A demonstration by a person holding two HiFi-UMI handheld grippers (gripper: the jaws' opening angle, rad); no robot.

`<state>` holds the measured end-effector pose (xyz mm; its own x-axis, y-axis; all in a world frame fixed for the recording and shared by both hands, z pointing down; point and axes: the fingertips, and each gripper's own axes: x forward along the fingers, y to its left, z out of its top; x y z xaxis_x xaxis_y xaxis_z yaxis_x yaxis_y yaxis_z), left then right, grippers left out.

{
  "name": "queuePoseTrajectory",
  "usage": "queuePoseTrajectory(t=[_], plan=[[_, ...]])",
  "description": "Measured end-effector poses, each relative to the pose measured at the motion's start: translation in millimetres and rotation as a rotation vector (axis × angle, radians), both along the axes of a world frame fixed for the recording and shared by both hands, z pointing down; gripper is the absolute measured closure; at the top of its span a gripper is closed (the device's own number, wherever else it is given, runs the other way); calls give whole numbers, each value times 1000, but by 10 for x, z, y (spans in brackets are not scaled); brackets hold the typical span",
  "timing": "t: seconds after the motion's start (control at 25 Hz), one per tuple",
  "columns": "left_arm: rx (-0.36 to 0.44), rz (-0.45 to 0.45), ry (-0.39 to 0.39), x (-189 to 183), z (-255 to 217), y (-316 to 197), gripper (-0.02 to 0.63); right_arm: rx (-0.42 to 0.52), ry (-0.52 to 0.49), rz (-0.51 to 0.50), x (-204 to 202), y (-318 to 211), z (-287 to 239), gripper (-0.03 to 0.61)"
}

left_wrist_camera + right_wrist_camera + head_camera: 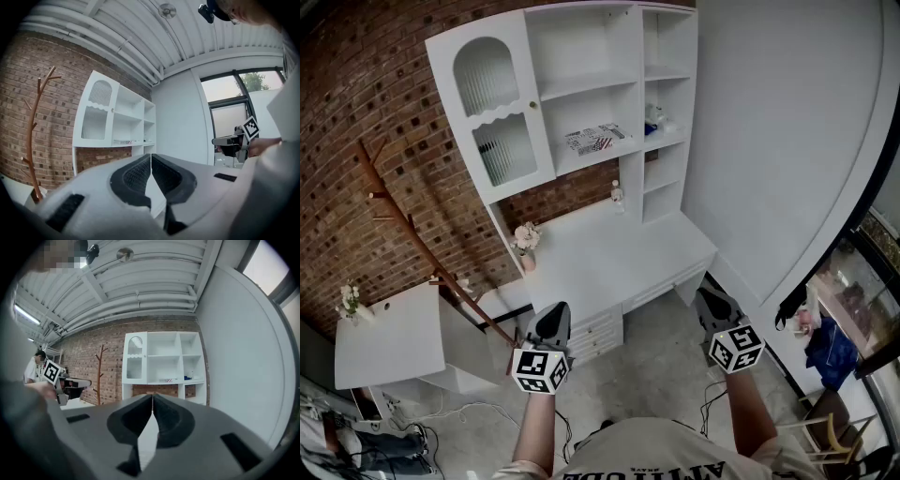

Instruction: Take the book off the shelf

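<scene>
The book (pixel 592 140), with a flag-like printed cover, lies flat on a middle shelf of the white shelf unit (pixel 581 84) above the desk. It shows far off as a thin strip in the left gripper view (pixel 125 141) and the right gripper view (pixel 168 379). My left gripper (pixel 553 315) is shut and empty, held level in front of the desk, well short of the shelves. The right gripper (pixel 709 298) is likewise shut and empty, off the desk's right corner. Both sets of jaws meet tip to tip.
A white desk (pixel 609 258) with drawers stands under the shelves, with a small flower vase (pixel 526 242) on it. A wooden coat stand (pixel 412 234) leans by the brick wall. A low white table (pixel 389 333) is at left. A glass cabinet door (pixel 492 112) closes the unit's left side.
</scene>
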<state>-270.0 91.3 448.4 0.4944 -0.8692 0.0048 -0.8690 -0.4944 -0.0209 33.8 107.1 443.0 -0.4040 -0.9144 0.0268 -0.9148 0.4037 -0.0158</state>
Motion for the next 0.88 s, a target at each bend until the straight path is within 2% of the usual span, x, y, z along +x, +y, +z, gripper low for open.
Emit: queuePoseTrajectory(t=[0.88], plan=[[-14, -17, -21, 102, -9, 28, 586, 25, -22, -9, 97, -17, -67, 546]])
